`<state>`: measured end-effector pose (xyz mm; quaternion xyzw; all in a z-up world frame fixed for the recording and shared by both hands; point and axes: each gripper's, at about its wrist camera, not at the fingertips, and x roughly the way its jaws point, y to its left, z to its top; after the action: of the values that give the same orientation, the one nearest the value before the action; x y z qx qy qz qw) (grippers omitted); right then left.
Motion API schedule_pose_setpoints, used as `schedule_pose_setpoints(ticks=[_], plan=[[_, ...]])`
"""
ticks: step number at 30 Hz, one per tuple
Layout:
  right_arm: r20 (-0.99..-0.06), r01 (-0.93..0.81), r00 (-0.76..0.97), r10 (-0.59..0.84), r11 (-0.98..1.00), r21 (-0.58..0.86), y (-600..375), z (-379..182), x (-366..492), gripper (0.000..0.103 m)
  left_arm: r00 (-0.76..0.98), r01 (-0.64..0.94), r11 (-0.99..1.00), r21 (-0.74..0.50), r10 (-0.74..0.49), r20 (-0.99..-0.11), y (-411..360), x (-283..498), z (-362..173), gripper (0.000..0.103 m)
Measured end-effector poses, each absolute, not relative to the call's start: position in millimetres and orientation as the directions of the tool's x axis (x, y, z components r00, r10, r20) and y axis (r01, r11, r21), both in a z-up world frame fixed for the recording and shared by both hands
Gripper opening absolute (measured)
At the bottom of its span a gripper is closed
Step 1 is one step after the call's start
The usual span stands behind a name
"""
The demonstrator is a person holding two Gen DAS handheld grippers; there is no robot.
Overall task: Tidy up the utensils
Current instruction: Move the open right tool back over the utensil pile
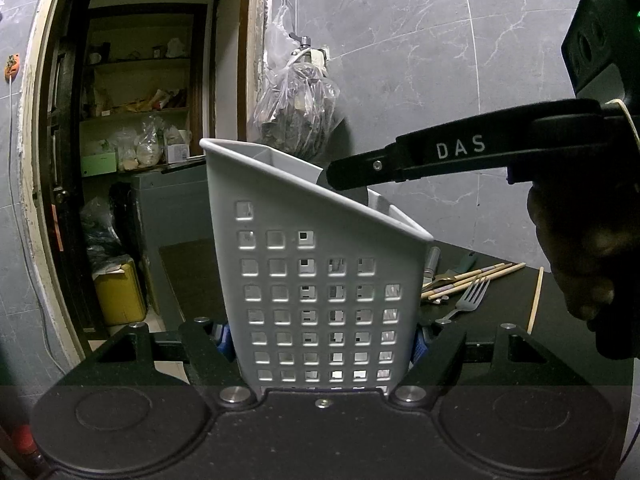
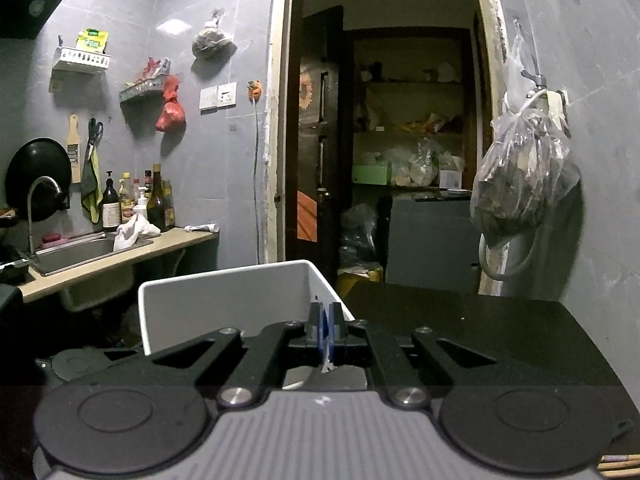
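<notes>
Dim light all round, both views heavy with fisheye bend, the doorframe [image 1: 32, 160] bowing near the edges and the corners going black. A glare patch sits high on the grey tiled wall [image 2: 172, 26]. The hanging plastic bag [image 2: 520, 176] throws a soft shadow to its right. A darker band crosses the bottom of each view.

**Grey-tiled kitchen with an open doorway**

Grey marbled wall tiles [image 1: 420, 60] are seen throughout. A dim storeroom with cluttered shelves [image 2: 408, 132] is framed by the doorway at frame centre. At lower left, a steel sink [image 2: 76, 254] and curved tap [image 2: 38, 204] are set in a beige counter [image 2: 168, 242]. A plastic bag [image 2: 520, 184] is hung at right.
</notes>
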<state>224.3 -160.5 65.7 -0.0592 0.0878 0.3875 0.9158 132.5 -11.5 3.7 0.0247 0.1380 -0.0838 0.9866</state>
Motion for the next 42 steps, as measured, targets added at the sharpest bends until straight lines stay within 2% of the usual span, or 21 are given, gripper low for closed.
schedule_pose_setpoints(ticks=[8, 12, 15, 17, 19, 23, 25, 29, 34, 42], plan=[[-0.203, -0.714, 0.689, 0.695, 0.699, -0.032, -162, 67, 223, 0.005, 0.948, 0.172, 0.985, 0.026, -0.159, -0.277, -12, 132, 4, 0.076], [-0.189, -0.715, 0.689, 0.7, 0.698, -0.023, -166, 68, 221, 0.022, 0.948, 0.172, 0.985, 0.026, -0.159, -0.276, -12, 132, 4, 0.076], [-0.174, -0.714, 0.692, 0.701, 0.7, -0.017, -170, 70, 220, 0.028, 0.948, 0.172, 0.985, 0.026, -0.159, -0.277, -12, 132, 4, 0.076], [-0.16, -0.708, 0.698, 0.698, 0.706, -0.01, -175, 71, 219, 0.036, 0.948, 0.172, 0.985, 0.026, -0.159, -0.276, -12, 132, 4, 0.076], [-0.14, -0.699, 0.708, 0.692, 0.715, 0.0, -181, 72, 217, 0.055, 0.948, 0.172, 0.985, 0.026, -0.159, -0.276, -12, 132, 3, 0.076], [-0.096, -0.663, 0.743, 0.663, 0.748, 0.031, -198, 74, 214, 0.075, 0.948, 0.173, 0.985, 0.026, -0.159, -0.276, -12, 132, 4, 0.076], [-0.069, -0.641, 0.764, 0.642, 0.767, 0.041, -207, 74, 211, 0.094, 0.948, 0.172, 0.985, 0.026, -0.159, -0.276, -12, 132, 4, 0.076], [-0.046, -0.601, 0.796, 0.604, 0.797, 0.067, -224, 72, 208, 0.102, 0.948, 0.172, 0.985, 0.026, -0.158, -0.276, -12, 132, 4, 0.076], [-0.042, -0.534, 0.84, 0.541, 0.838, 0.114, -243, 63, 207, 0.103, 0.948, 0.172, 0.985, 0.026, -0.159, -0.276, -12, 132, 3, 0.076], [-0.13, -0.429, 0.881, 0.454, 0.885, 0.181, -262, 35, 216, 0.103, 0.948, 0.172, 0.985, 0.026, -0.158, -0.277, -12, 132, 4, 0.076]])
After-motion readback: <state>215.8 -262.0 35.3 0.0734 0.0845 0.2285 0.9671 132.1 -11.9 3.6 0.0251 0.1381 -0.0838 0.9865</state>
